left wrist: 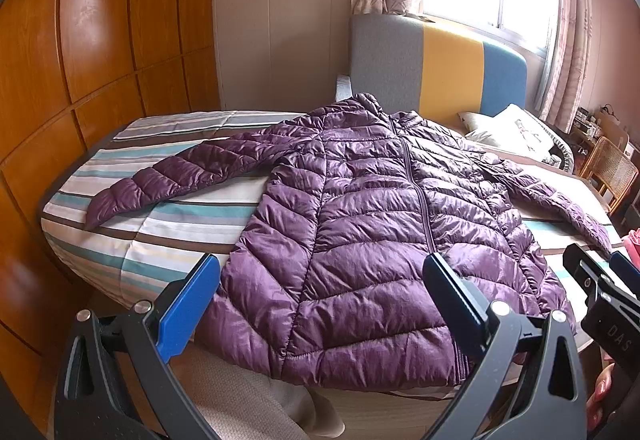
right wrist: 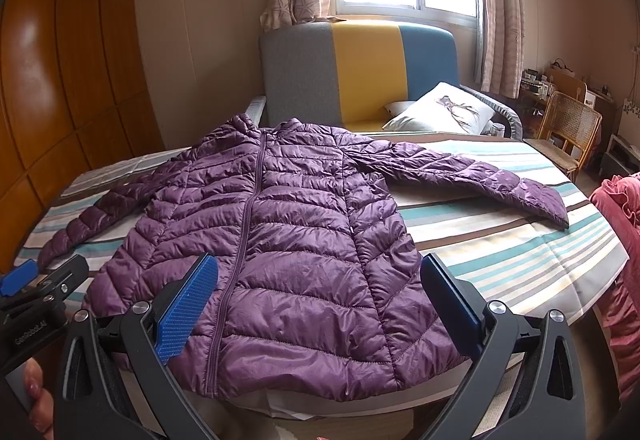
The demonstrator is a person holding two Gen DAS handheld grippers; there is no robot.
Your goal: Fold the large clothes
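Both the left tongs (left wrist: 320,304) and the right tongs (right wrist: 320,304) gape wide and empty above the near hem of the purple jacket (right wrist: 280,232). It lies flat, zipped, sleeves spread left and right on the striped bed (right wrist: 520,260). No fold made yet; everything remains.

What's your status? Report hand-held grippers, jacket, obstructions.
Left hand-held gripper open, right hand-held gripper open, both empty. Purple jacket flat on bed, zipped, sleeves spread. Nothing on it.
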